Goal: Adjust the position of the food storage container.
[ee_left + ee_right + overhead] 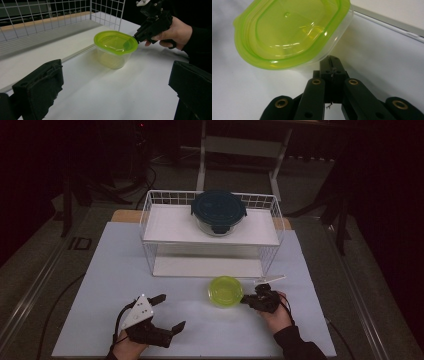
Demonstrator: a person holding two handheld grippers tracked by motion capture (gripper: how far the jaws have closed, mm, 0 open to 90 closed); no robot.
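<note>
Clear plastic tub with lime-green lid point(225, 291) looked empty, unlabelled. Right gripper point(246, 298) closed, tips at its rim; left gripper point(167, 312) open.

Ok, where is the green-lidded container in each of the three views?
High view: green-lidded container sits low and right of centre, before the wire rack.
Left gripper view: upper centre.
Right gripper view: upper left.
Shared landmark: the right hand-held gripper shut at its rim.
</note>
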